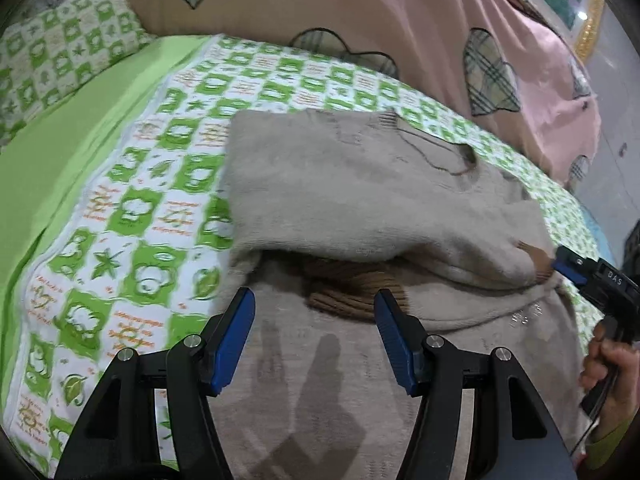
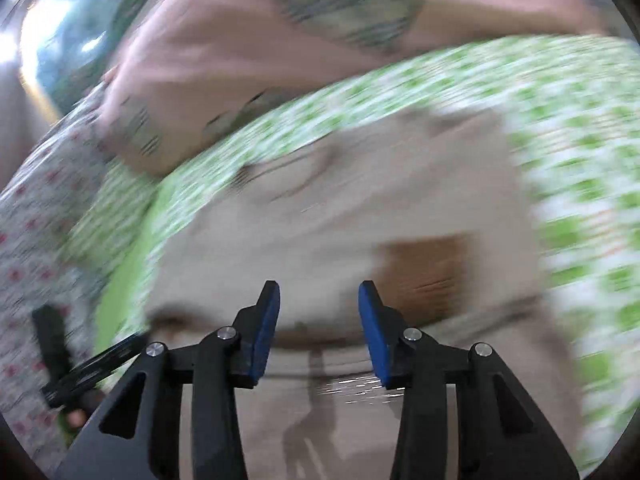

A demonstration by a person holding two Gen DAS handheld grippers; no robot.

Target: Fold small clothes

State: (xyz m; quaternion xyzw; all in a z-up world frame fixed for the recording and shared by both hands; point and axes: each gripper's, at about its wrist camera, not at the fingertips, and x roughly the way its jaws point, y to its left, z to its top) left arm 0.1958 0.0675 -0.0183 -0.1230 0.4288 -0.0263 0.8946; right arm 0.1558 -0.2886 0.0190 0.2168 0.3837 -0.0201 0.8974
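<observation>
Sweater (image 1: 360,200) lies half-folded on the bed (image 1: 132,184); both your hand-held grippers, left (image 1: 316,340) and right (image 2: 318,332), stand open and empty. Square the brown cuff (image 1: 538,258) before pressing flat.

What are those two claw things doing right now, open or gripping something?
Left gripper: open, holding nothing, above the beige sweater.
Right gripper: open, nothing between its fingers, over the same sweater.

Bare bedsheet (image 1: 132,184) left of the sweater (image 1: 360,200); pink quilt (image 1: 400,20) blocks beyond
</observation>
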